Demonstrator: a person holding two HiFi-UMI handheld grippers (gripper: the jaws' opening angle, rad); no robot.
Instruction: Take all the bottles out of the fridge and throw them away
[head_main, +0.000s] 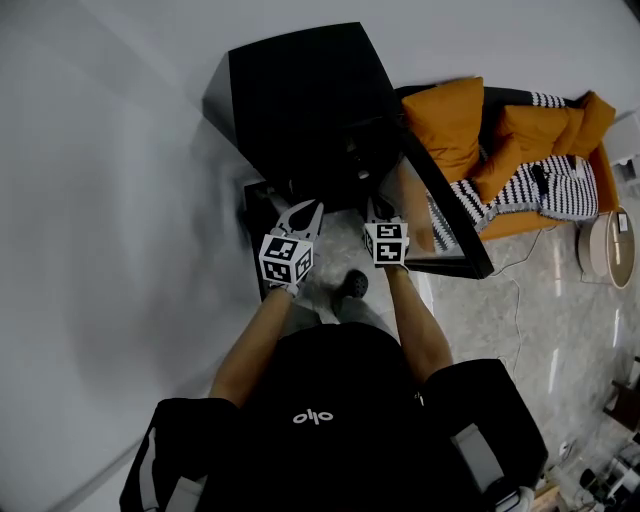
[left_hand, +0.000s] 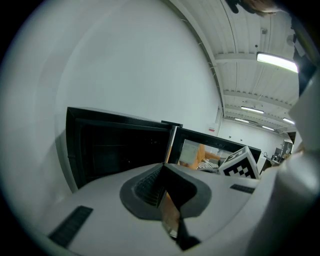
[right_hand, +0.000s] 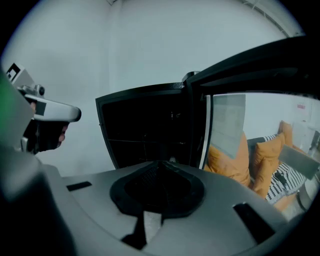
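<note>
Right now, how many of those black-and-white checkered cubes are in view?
2. One marker cube sits on the left gripper, at the left of the head view; the other sits on the right gripper, beside the open fridge door. None seems hidden.

Only legible mark: white logo, approx. "ollo", on person's black top; nothing else readable.

A person seen from above stretches the left arm and right arm forward, side by side. The left gripper and right gripper point ahead and slightly downward, near each other but apart. Both pairs of jaws are pressed together, holding nothing.
</note>
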